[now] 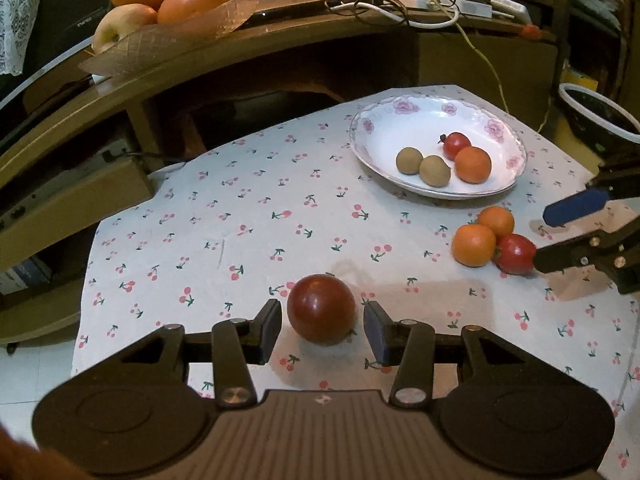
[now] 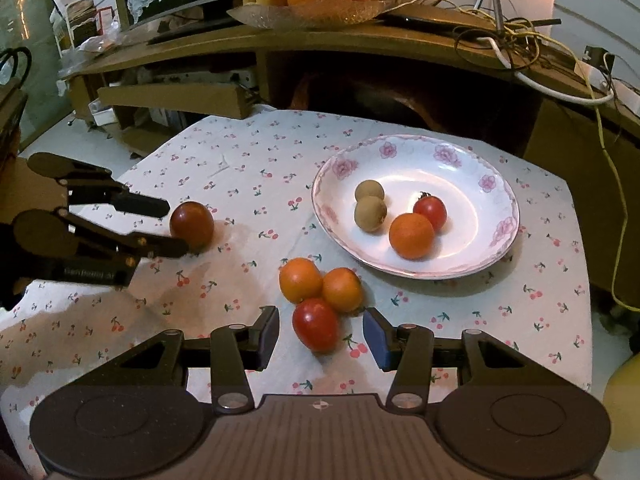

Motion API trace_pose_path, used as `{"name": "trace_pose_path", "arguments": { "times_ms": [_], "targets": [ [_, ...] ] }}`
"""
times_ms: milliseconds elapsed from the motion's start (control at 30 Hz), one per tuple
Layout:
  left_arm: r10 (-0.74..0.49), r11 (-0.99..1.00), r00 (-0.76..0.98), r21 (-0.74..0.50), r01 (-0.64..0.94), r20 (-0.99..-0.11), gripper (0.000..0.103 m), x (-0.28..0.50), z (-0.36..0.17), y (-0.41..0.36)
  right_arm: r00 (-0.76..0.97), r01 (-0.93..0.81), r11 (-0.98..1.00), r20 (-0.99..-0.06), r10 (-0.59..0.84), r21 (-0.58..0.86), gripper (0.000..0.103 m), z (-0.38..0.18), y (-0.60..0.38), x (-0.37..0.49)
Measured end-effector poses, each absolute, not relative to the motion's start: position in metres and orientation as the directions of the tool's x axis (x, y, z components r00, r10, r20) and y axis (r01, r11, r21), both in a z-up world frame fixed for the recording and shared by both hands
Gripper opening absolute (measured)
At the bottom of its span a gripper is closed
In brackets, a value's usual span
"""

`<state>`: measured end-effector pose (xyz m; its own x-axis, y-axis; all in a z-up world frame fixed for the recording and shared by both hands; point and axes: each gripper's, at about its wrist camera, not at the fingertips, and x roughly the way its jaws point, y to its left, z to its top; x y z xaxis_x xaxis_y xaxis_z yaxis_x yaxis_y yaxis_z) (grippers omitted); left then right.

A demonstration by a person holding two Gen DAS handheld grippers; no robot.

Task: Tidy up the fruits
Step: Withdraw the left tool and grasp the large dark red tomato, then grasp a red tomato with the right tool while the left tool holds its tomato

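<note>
My jaws: matt black plastic, blue pads (image 2: 376, 330). Cloth (image 1: 240, 240) on surface: soft cotton look (cherry print). Plate (image 2: 496, 184) glossy ceramic. Dark tomato (image 1: 321, 308) smooth, shiny.

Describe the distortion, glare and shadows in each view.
Left wrist view: fisheye bends the wooden shelf into an arc; small highlights glint on the dark red tomato. Right wrist view: same curving at the edges; the left gripper casts a soft shadow on the tablecloth.

Both the left gripper (image 1: 322, 330) and right gripper (image 2: 321, 334) are matte black linkage frames with silver pivot screws, blue-padded fingers (image 1: 376, 330), round side discs and a ribbed grey centre plate.
</note>
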<state>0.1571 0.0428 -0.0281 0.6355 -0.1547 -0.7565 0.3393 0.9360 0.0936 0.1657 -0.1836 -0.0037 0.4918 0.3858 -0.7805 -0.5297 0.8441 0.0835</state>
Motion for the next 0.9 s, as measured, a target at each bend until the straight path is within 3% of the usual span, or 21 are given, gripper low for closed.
{"name": "trace_pose_path", "arguments": {
  "times_ms": [633,900],
  "targets": [
    [-0.159,0.964,0.598,0.009,0.267,-0.786,0.054,0.183,-0.05,0.047,0.44,-0.519,0.849,-0.819,0.368,0.102,0.049,-0.028,-0.173,0.179],
    [-0.142,0.966,0.581,0.017,0.26,-0.802,0.045,0.181,-0.046,0.04,0.437,-0.505,0.858,-0.828,0.352,0.098,0.03,-0.027,-0.17,0.184]
  ]
}}
